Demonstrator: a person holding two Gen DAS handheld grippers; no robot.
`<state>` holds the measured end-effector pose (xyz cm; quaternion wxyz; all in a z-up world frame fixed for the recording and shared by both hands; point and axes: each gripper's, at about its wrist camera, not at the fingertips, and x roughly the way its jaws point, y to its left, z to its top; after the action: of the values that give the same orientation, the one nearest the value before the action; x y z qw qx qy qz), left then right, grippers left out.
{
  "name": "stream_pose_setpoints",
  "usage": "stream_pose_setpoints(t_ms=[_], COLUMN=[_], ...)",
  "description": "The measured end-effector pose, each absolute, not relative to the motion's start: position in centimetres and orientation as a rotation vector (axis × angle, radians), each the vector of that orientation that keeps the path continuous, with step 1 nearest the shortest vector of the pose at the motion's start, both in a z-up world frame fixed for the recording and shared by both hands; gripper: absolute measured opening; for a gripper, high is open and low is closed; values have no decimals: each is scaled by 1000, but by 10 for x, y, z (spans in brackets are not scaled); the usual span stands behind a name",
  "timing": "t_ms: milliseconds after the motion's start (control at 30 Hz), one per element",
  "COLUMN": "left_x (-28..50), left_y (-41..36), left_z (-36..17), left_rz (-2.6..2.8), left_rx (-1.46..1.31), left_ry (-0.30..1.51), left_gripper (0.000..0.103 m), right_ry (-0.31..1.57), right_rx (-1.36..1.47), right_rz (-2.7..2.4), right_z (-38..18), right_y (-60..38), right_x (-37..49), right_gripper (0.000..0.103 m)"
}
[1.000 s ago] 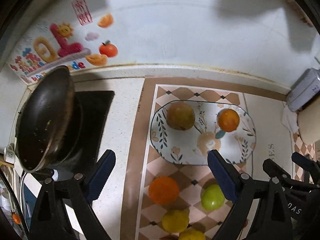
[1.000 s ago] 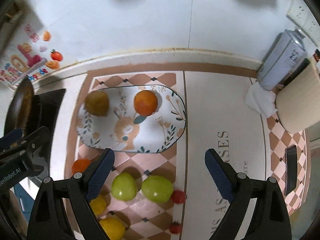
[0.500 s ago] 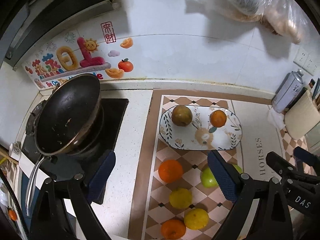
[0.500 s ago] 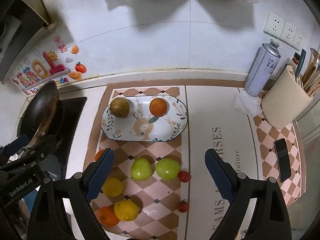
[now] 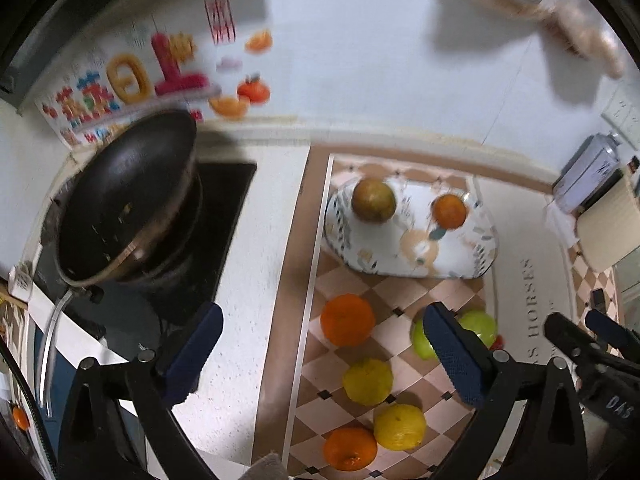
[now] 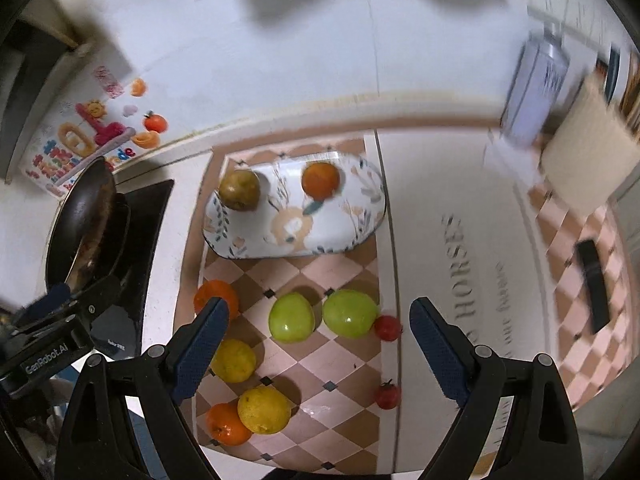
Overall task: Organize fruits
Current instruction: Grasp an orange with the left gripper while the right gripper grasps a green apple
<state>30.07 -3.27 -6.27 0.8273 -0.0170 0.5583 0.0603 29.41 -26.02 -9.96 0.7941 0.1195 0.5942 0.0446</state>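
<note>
A floral oval plate [image 6: 352, 216] [image 5: 472, 256] holds a brown pear [image 6: 239, 189] [image 5: 373, 200] and an orange [image 6: 321, 180] [image 5: 449, 211]. On the checked mat in front lie two green apples [image 6: 291, 317] [image 6: 349, 313], oranges [image 5: 347, 319] [image 6: 226, 427], two yellow lemons [image 6: 264, 409] [image 5: 367, 381] and two small red tomatoes [image 6: 387, 328]. My left gripper [image 5: 320, 354] is open and empty above the mat's left part. My right gripper [image 6: 318, 344] is open and empty above the green apples.
A black wok [image 5: 124, 196] sits on a stove at the left. A spray can [image 6: 536, 92], a beige knife block [image 6: 588, 160] and a dark phone [image 6: 594, 280] stand at the right. The tiled wall carries stickers [image 5: 132, 84].
Both grippers first pulled up and away, bringing the whole mat and wall into view, then came back down a little. The fruit has not moved.
</note>
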Motion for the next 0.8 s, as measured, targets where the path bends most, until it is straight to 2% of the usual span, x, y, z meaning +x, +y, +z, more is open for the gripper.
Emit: stream_pose_setpoints(t_ms=[133, 267, 300, 600, 667, 733, 800], left_x=[316, 332, 335, 362, 364, 364, 364], left_y=[-23, -15, -15, -30, -35, -40, -44], left_z=[-101, -143, -151, -216, -224, -230, -237], left_rz=[131, 135, 136, 85, 63, 43, 20], left_rx=[-77, -124, -133, -122, -110, -107, -118], left_ry=[1296, 1407, 1428, 1572, 1584, 1597, 1613], left_gripper=[102, 102, 102, 101, 97, 81, 69], right_ry=[1393, 1476, 1486, 1550, 1568, 1586, 1578], right_rx=[372, 404, 396, 250, 257, 254, 222], right_rz=[97, 97, 94, 115, 142, 165, 166], right_z=[-154, -200, -208, -249, -255, -260, -259], right_y=[-276, -277, -276, -259, -255, -247, -241], right_x=[305, 315, 317, 339, 342, 344, 346], right_gripper=[92, 73, 71, 68, 66, 64, 64])
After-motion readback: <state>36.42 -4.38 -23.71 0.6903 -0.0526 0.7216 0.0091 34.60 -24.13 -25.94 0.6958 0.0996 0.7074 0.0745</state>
